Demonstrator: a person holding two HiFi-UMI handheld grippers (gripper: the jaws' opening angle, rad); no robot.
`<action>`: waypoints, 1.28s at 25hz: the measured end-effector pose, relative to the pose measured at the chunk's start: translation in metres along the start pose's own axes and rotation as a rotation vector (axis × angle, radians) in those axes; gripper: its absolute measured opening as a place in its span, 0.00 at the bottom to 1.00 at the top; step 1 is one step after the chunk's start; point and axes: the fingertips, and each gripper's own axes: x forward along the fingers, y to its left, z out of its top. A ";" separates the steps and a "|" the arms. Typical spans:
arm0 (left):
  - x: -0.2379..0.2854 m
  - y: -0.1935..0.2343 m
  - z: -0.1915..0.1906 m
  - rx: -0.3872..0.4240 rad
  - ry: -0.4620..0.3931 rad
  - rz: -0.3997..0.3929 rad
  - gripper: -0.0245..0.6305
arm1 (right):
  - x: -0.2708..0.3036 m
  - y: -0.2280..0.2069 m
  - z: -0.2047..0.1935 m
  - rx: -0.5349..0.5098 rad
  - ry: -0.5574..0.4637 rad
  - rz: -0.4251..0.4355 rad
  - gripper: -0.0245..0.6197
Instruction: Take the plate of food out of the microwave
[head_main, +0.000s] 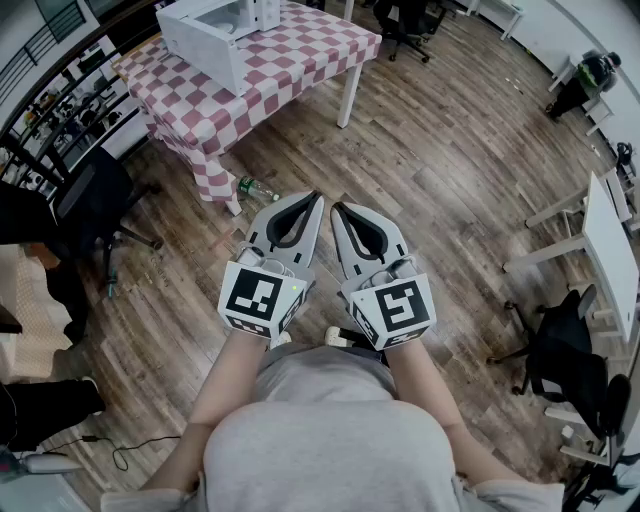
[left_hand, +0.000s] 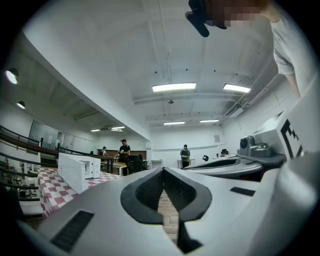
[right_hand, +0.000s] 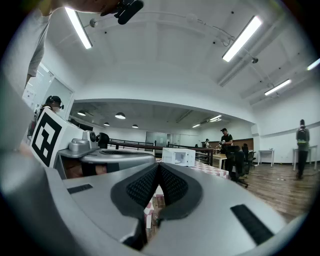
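Here both grippers, left gripper (head_main: 316, 198) and right gripper (head_main: 337, 209), are closed tip to tip on nothing, side by side. Well ahead, one white microwave (head_main: 212, 38) sits on the checked table (head_main: 320, 50), cut off by the frame's top. The plate inside cannot be made out.

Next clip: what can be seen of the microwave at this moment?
The microwave is a white box, plastic or painted metal by its look, with a window in its front. It stands upright on a table covered by a red-and-white checked cloth. Nothing else touches it. Whether its door is open is unclear.
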 end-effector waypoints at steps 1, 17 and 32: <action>0.002 -0.001 0.000 -0.001 0.000 0.001 0.04 | 0.000 -0.002 0.000 -0.002 0.000 0.000 0.08; 0.046 -0.024 -0.001 -0.003 0.004 0.085 0.04 | -0.016 -0.055 0.002 -0.014 -0.035 0.045 0.08; 0.101 -0.031 -0.008 -0.025 0.015 0.149 0.04 | -0.015 -0.117 -0.008 0.029 -0.058 0.082 0.08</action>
